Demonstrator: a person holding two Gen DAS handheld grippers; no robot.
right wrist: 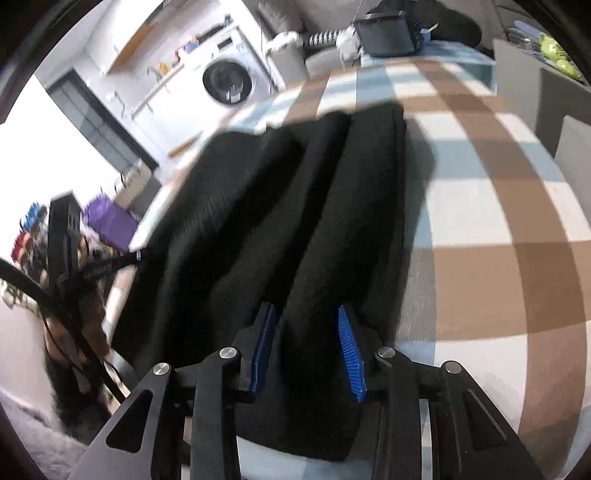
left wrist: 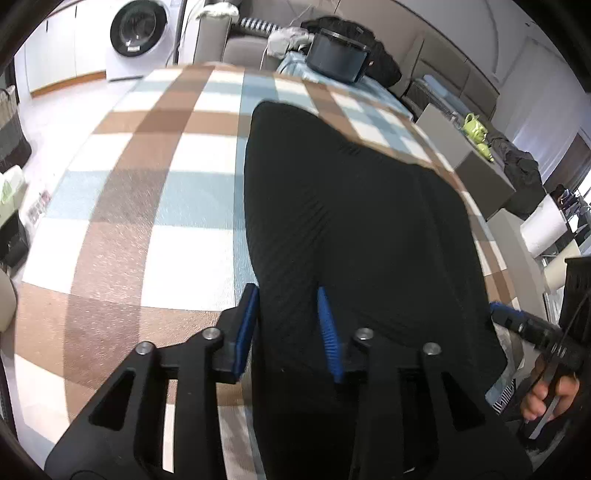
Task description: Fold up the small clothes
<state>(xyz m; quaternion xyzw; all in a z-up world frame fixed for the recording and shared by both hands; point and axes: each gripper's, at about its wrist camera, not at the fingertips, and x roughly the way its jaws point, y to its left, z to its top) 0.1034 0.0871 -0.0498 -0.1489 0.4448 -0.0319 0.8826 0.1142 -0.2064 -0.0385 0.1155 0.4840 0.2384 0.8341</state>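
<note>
Black garment (left wrist: 354, 229) fills both frames' centres, each gripper (left wrist: 290, 328) (right wrist: 306, 345) clamping its near edge between blue pads. Only the left view shows a hand (left wrist: 550, 398), lower right; purple object (right wrist: 110, 221) appears solely at the right view's left.

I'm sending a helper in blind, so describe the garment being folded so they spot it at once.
Find the brown, white and pale blue checked blanket spread over the work surface, in front of the washing machine. Lying lengthwise on it is the black ribbed garment, its near edge between the pads of the left gripper and right gripper. It is the only plain black piece on the checks.
</note>
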